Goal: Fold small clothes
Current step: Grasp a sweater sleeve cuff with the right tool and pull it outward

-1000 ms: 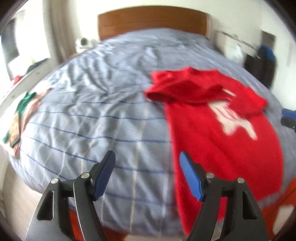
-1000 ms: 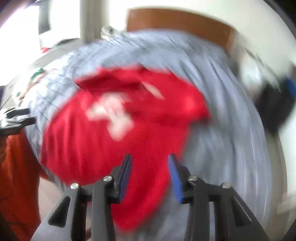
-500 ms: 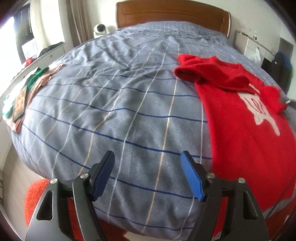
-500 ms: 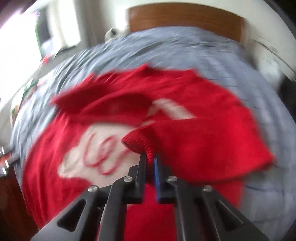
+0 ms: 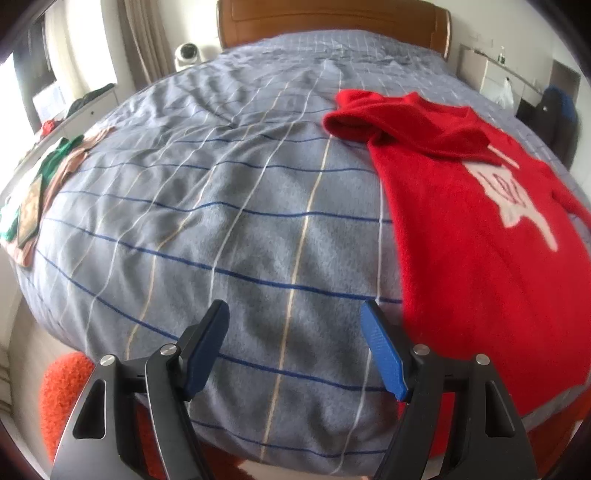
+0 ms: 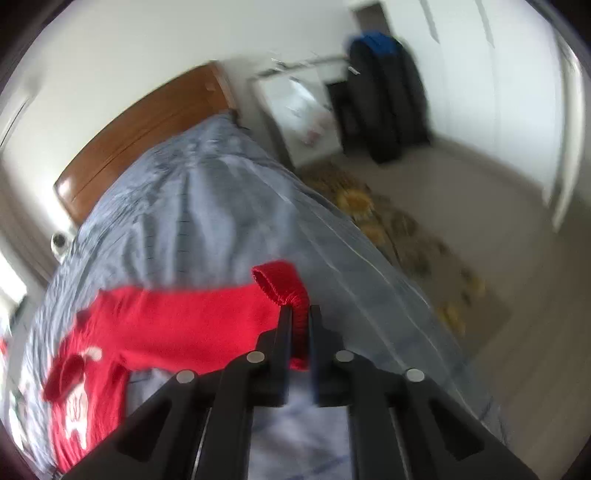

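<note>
A red sweater [image 5: 469, 229] with a white motif lies on the right side of the grey striped bed [image 5: 229, 206]; its left sleeve is folded across the chest. My left gripper [image 5: 295, 345] is open and empty over the bed's near edge, left of the sweater. My right gripper [image 6: 300, 317] is shut on the sweater's right sleeve cuff [image 6: 284, 286] and holds the sleeve [image 6: 192, 317] stretched out toward the bed's right edge. The sweater body [image 6: 79, 398] lies at lower left of the right wrist view.
Folded green and tan clothes [image 5: 33, 195] lie at the bed's left edge. A wooden headboard [image 5: 332, 18] stands at the far end. An orange rug [image 5: 62, 391] lies below the near edge. A patterned rug [image 6: 402, 229] and a dark bag [image 6: 384, 99] are right of the bed.
My right gripper closed on the sleeve cuff and pulled it off the sweater's front, out to the right. My left gripper stayed open and shifted slightly left of the sweater.
</note>
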